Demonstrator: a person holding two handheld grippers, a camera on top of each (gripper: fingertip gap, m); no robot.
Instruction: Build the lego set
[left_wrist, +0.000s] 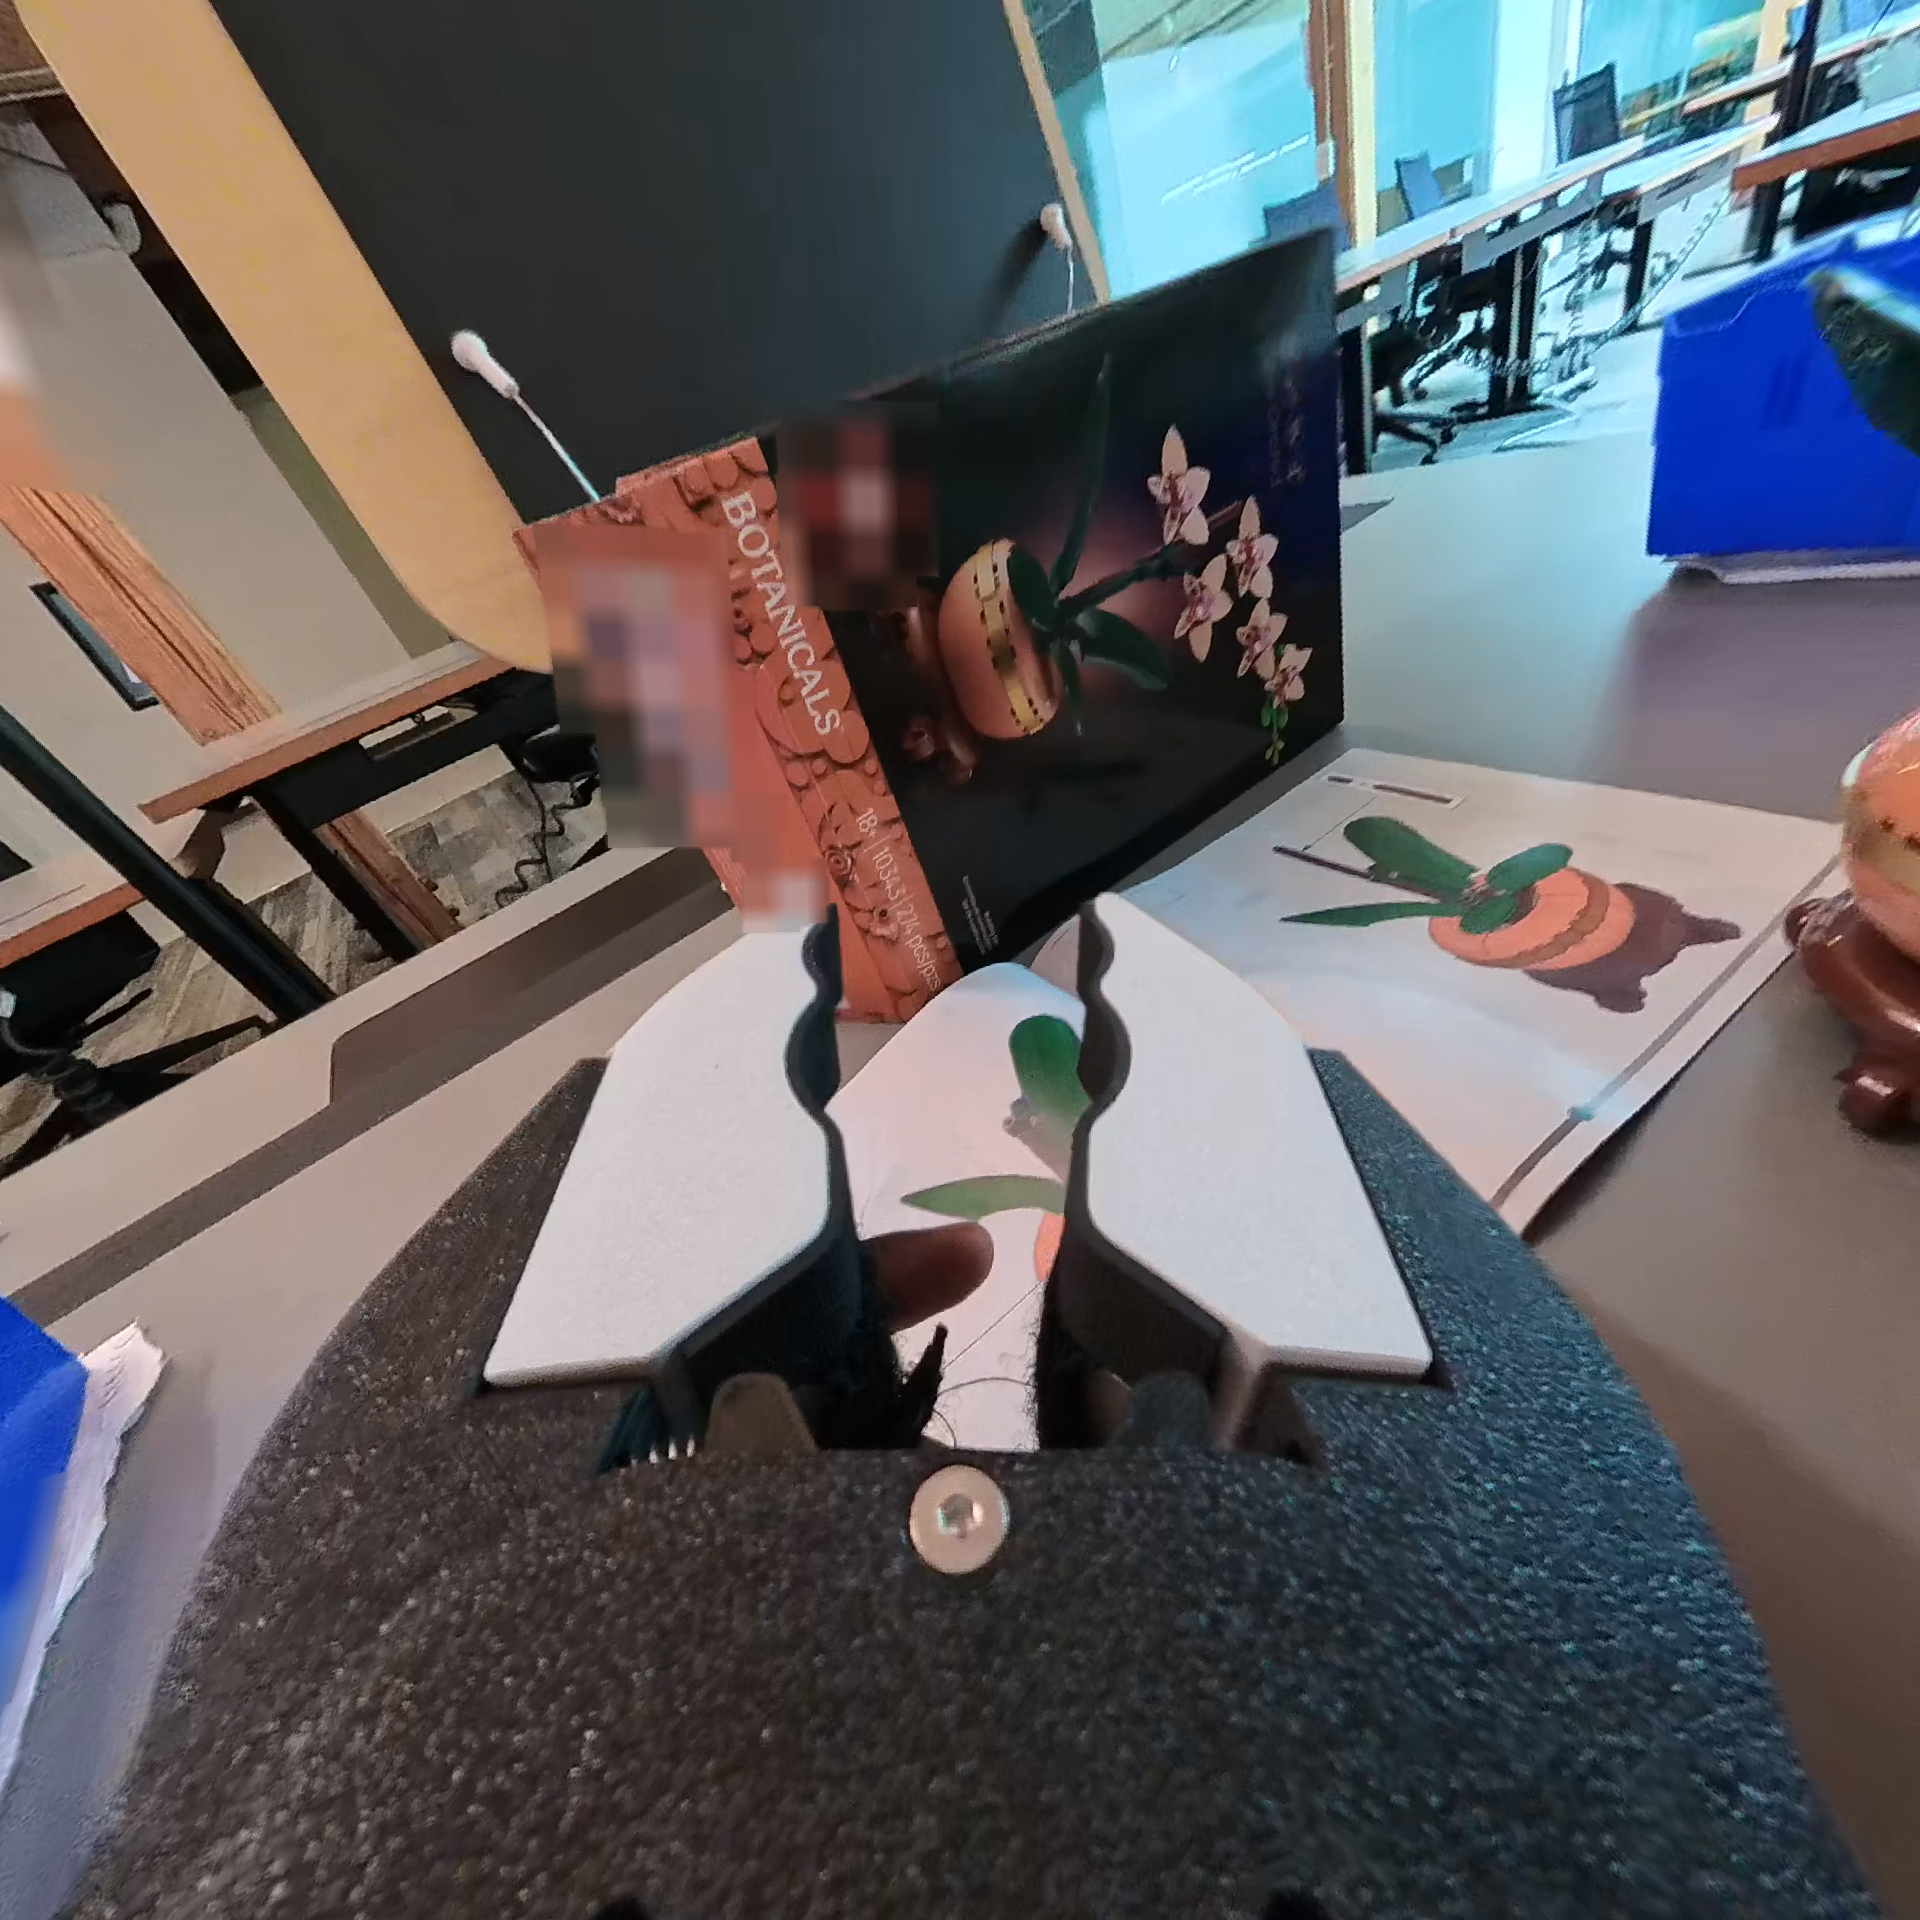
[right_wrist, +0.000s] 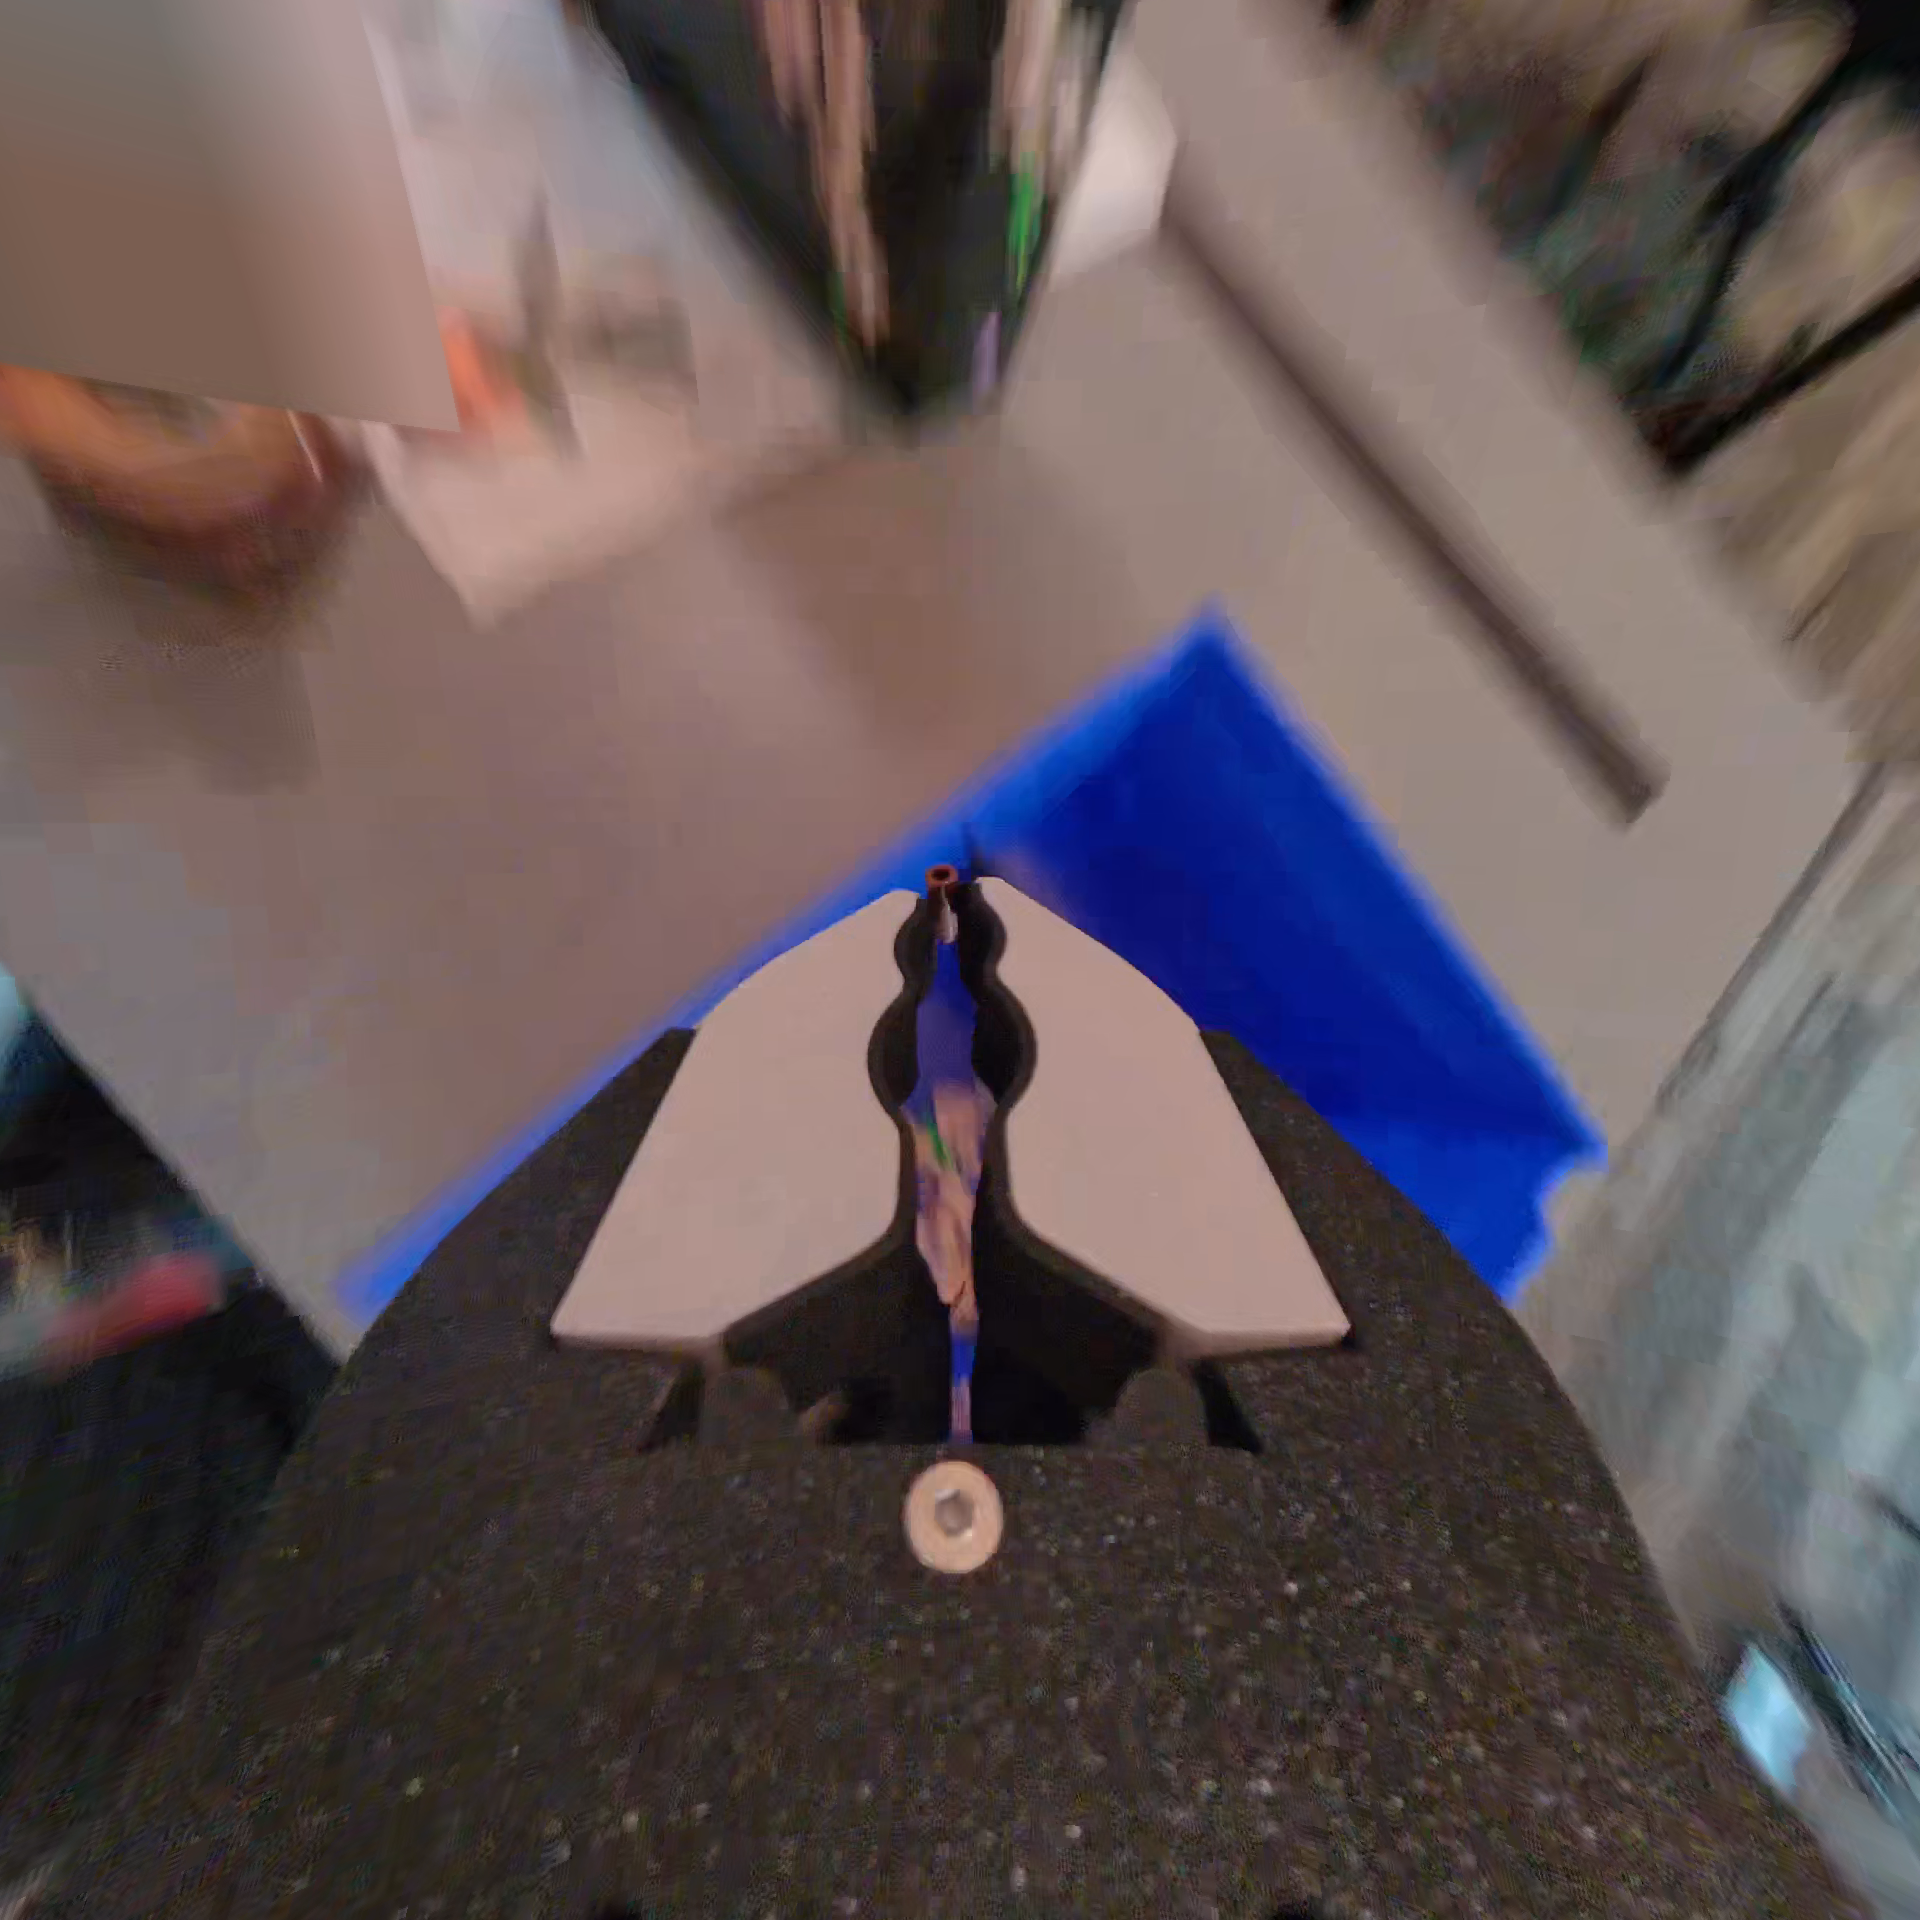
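Box (left_wrist: 1039, 644) and booklet (left_wrist: 1455, 935) beyond gaping left claw (left_wrist: 956, 935); right claw (right_wrist: 948, 891) clenched on small brown piece (right_wrist: 941, 876) over blue bin (right_wrist: 1247, 935).

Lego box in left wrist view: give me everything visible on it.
The lego box looks like printed cardboard and stands on edge on the grey table, turned so its picture runs sideways. The dark front face shows a peach pot with a white-pink orchid; the narrow side is coral-orange with stud patterns. Mosaic patches cover parts of it. Its lower corner meets the open instruction booklet, just beyond the open left gripper.
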